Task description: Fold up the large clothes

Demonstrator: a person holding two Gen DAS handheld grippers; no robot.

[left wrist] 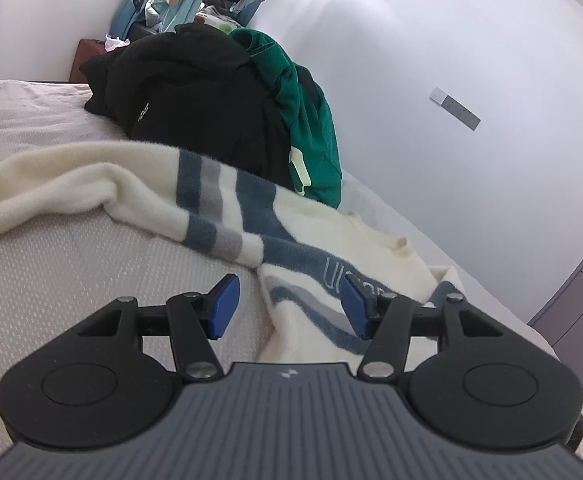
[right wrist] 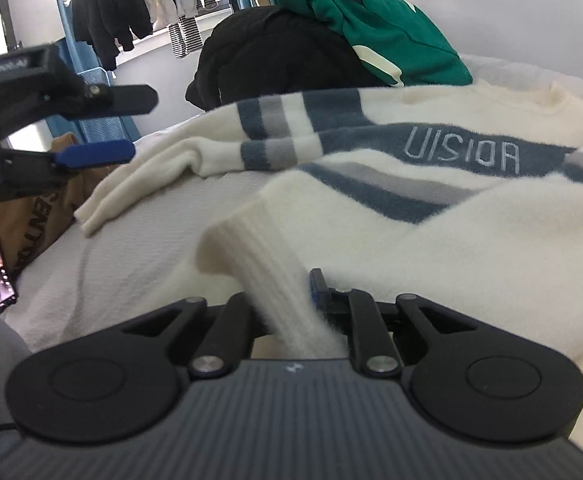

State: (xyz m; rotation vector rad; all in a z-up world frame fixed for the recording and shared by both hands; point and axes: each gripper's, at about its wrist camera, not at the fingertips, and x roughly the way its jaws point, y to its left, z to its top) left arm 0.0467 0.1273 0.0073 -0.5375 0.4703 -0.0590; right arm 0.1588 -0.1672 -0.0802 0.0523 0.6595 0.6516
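**Q:** Sweater position, please?

**A:** Cream sweater (right wrist: 431, 240) with blue-grey stripes is lying spread across the bed (left wrist: 91, 264), in front of a black garment (left wrist: 195, 96) and a green one (left wrist: 311, 128).

**Q:** What are your grippers doing?

**A:** I am holding my left gripper (left wrist: 289, 306) spread, with nothing between the pads, over the sweater's edge. My right gripper (right wrist: 287, 300) is pinching the ribbed cuff (right wrist: 259, 248).
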